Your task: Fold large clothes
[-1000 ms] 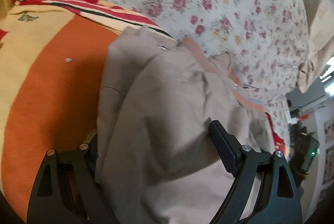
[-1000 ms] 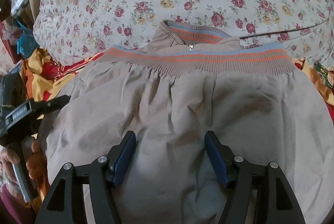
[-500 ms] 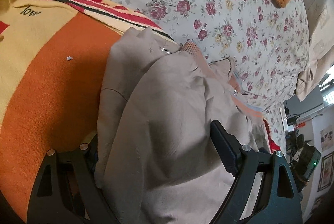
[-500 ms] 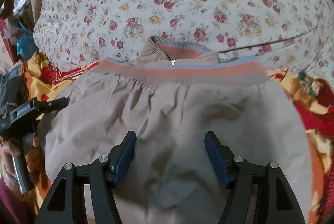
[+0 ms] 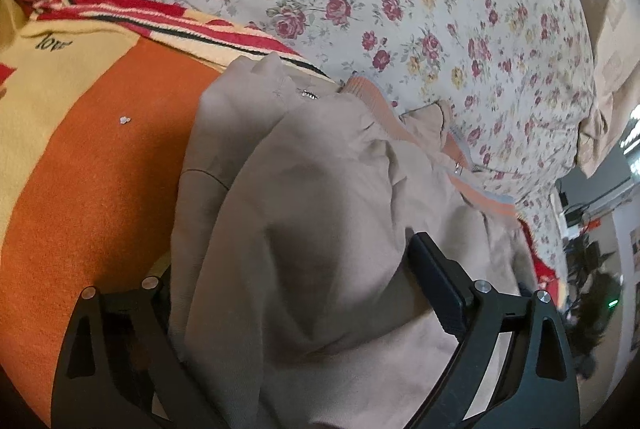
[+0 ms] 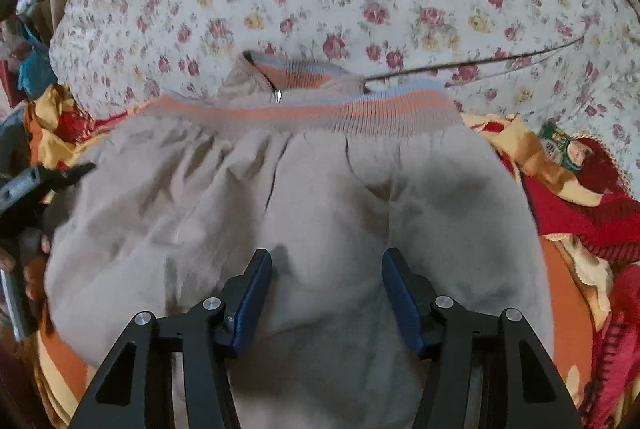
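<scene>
Floral bedding is rising behind an orange and cream blanket, where dark letters seem to be spelling "love". My beige jacket is lying folded on that blanket, its ribbed hem with orange and blue stripes touching the bedding. My left gripper is spreading wider, its jaws straddling a hump of jacket fabric. My right gripper is narrowing over the cloth, pads apart, pinching nothing I can see.
</scene>
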Action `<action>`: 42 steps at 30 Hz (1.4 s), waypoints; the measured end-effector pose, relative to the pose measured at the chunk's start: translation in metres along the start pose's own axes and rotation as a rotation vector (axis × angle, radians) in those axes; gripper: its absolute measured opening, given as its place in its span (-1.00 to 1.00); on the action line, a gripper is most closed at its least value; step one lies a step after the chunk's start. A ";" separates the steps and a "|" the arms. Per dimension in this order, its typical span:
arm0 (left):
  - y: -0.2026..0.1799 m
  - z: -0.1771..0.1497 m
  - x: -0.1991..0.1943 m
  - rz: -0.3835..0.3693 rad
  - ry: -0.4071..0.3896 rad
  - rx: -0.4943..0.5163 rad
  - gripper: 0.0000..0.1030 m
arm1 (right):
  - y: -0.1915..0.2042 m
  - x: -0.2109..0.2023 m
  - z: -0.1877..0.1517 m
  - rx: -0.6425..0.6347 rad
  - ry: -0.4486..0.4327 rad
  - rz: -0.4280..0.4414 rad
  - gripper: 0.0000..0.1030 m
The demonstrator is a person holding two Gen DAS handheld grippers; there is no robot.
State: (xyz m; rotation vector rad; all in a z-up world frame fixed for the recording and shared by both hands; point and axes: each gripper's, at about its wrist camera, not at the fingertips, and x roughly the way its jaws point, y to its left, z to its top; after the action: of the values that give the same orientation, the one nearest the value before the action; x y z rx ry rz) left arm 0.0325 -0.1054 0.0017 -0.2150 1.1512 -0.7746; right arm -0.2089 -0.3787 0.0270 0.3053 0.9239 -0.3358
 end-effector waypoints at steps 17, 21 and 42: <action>-0.076 0.001 -0.046 0.003 0.016 0.076 -0.60 | -0.114 -0.059 -0.022 0.319 -0.141 0.077 0.11; -0.136 0.000 -0.059 -0.012 -0.001 0.143 -0.60 | -0.123 -0.067 -0.021 0.368 -0.162 0.128 0.11; -0.316 -0.107 0.038 -0.225 0.252 0.451 0.62 | -0.171 -0.084 -0.028 0.463 -0.182 0.101 0.12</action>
State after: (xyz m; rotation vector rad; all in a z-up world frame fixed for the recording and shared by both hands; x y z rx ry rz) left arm -0.1935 -0.3356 0.0954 0.1376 1.1654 -1.2656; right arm -0.3456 -0.5097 0.0601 0.7318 0.6409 -0.4757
